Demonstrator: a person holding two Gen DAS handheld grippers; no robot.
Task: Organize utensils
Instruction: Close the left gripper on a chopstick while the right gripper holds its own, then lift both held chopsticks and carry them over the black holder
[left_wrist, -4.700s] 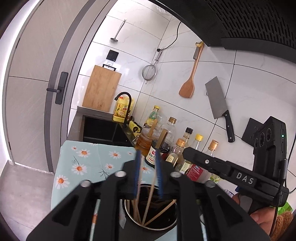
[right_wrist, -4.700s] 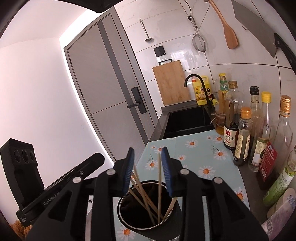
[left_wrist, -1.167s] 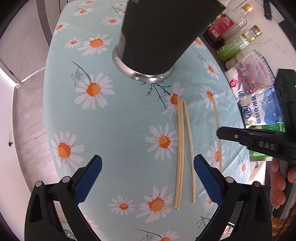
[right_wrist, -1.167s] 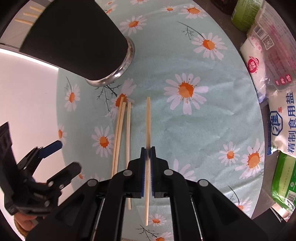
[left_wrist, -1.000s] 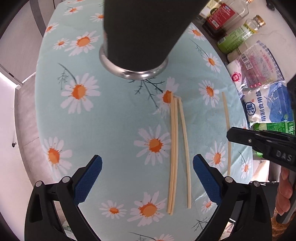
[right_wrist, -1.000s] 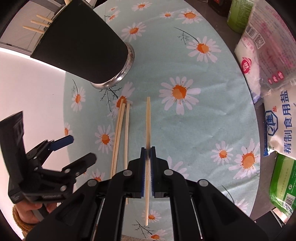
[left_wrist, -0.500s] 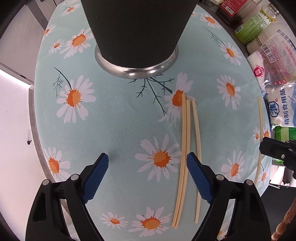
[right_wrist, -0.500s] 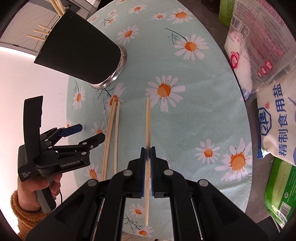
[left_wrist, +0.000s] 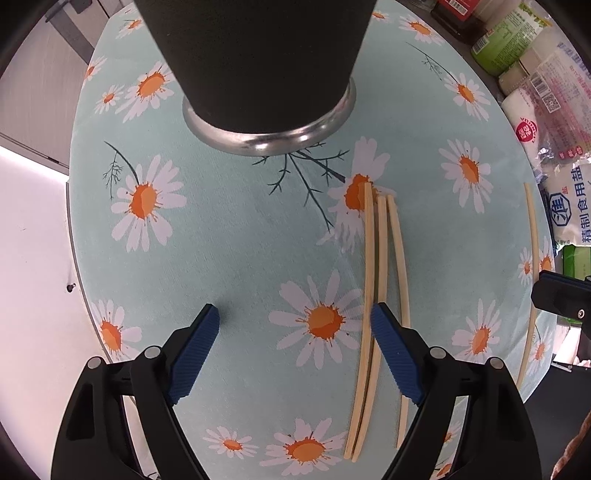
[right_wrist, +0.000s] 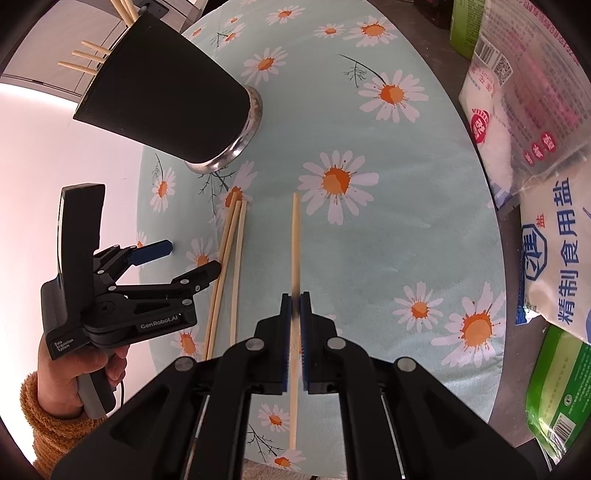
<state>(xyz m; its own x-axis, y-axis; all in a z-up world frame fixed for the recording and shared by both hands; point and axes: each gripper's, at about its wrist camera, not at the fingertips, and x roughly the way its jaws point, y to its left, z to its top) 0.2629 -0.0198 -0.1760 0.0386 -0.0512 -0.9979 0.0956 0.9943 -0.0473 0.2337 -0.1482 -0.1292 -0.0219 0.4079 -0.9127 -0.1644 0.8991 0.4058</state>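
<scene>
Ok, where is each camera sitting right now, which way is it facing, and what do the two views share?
Left wrist: rides the left gripper, looking straight down on the daisy cloth; its open blue pads, just narrowing with nothing between them, sit left of three loose chopsticks.
Right wrist: rides the right gripper, angled steeply down; it is shut on a single chopstick; the person's hand and orange sleeve show.
Shared: black holder, loose chopsticks, salt bags.
</scene>
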